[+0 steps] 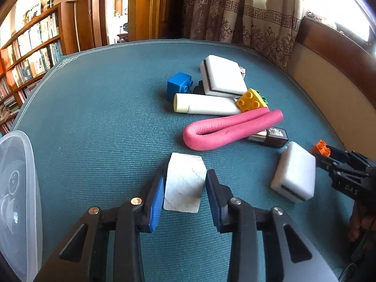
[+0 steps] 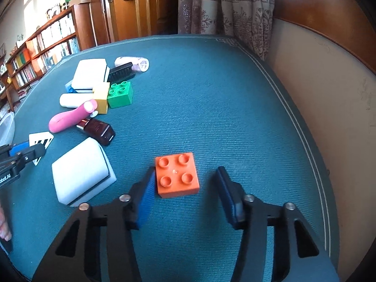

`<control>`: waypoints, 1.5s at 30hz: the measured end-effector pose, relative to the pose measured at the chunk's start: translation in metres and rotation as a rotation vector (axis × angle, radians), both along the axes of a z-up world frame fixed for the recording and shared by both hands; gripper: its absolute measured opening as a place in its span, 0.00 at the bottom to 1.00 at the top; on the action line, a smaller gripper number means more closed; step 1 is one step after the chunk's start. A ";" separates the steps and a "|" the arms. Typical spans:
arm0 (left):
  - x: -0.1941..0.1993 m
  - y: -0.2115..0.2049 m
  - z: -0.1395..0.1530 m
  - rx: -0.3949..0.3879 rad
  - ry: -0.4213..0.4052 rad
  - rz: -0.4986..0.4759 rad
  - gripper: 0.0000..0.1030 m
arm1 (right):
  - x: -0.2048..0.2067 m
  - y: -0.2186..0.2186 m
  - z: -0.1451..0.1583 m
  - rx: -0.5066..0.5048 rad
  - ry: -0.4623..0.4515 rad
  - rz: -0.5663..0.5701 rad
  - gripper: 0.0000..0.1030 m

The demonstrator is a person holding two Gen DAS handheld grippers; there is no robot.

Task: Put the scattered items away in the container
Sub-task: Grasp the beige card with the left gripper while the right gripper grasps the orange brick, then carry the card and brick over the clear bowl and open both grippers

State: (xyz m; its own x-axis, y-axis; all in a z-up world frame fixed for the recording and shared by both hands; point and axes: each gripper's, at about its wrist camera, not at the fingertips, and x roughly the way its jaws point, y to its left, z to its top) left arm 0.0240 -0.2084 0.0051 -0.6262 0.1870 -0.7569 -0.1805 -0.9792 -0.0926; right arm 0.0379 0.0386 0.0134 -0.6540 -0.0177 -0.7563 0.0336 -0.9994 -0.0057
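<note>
Straddling the white block (image 1: 184, 184), the left claw (image 1: 185, 188) is spread, one pad touching; squeeze squarely. Right claw (image 2: 185, 188), spread too, flanks the orange brick (image 2: 177, 175) mid-bench; centre it first. Container (image 1: 16, 199) sits at the bench's left edge.

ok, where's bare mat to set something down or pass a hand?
Free: the teal mat right of the orange four-stud brick, out to the mat's border by the wall; also the far-left mat between the clear plastic container and the blue brick. Crowded: the pile around the pink foam tube, white cylinder and white sponge blocks.
</note>
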 end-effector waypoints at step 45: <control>0.067 -0.110 0.075 0.037 0.195 0.209 0.32 | 0.022 -0.111 0.060 -0.176 0.125 0.208 0.33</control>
